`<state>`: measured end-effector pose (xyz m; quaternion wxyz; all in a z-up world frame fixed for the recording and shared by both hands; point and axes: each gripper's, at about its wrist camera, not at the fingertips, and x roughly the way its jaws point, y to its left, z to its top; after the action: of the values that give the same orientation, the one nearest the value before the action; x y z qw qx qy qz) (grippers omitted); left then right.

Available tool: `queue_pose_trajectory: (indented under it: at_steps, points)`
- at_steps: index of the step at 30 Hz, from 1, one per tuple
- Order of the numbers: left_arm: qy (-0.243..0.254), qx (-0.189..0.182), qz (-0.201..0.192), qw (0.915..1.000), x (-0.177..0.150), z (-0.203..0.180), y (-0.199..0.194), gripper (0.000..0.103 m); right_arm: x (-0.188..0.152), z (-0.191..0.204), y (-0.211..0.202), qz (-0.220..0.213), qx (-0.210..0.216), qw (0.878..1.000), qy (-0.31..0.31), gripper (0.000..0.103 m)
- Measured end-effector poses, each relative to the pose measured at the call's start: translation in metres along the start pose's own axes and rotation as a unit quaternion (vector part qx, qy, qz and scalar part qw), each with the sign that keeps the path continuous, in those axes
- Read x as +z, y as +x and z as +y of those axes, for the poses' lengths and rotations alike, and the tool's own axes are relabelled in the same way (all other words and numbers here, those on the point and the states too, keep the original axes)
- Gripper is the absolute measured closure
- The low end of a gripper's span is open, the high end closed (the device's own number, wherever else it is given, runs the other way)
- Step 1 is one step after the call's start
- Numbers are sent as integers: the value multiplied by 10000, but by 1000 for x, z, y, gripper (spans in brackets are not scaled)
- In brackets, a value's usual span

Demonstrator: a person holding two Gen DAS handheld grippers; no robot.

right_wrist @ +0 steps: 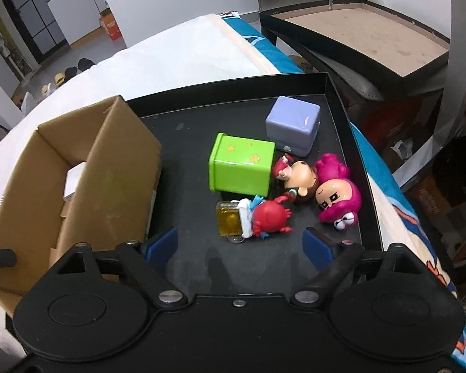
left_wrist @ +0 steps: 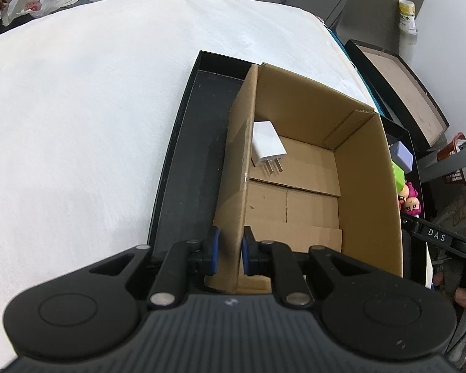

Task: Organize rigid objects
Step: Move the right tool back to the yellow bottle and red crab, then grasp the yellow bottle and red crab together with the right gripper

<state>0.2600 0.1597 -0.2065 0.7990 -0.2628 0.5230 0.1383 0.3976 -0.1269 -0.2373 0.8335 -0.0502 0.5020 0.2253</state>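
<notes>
A cardboard box [left_wrist: 366,186] stands in a black tray [left_wrist: 186,168]. My left gripper [left_wrist: 230,253] is shut on the box's left wall near its front corner. A white plug adapter [left_wrist: 267,144] lies inside the box against that wall. In the right wrist view my right gripper [right_wrist: 240,245] is open and empty, just above the tray floor [right_wrist: 186,130]. Right ahead of it lies a red crab toy [right_wrist: 268,216] on a yellow block [right_wrist: 228,219]. Beyond are a green cube [right_wrist: 240,166], a lilac cube [right_wrist: 293,124], a brown figure [right_wrist: 298,178] and a pink-haired figure [right_wrist: 337,200].
The tray sits on a white cloth-covered table [left_wrist: 77,108]. The box [right_wrist: 77,171] stands left of the toys. A black-framed side table [right_wrist: 372,40] stands to the right, beyond the table edge. Bags and clutter lie on the floor far left.
</notes>
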Motion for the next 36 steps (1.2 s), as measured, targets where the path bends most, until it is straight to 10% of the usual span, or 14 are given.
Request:
queue_pose_trajectory:
  at_steps: [16,20,36]
  points:
    - [49,47,75,9999,3,0,0,89,5,3,22,-33,-276,9991,-331,16]
    - [141,129,115,9998,3,-5,0,89,5,5,24,-133,-380,9984,-402,43]
    - [82,249,214,9994,-2,-8,-4,90,-2,-12,5,-89,-119,9999,-34,44]
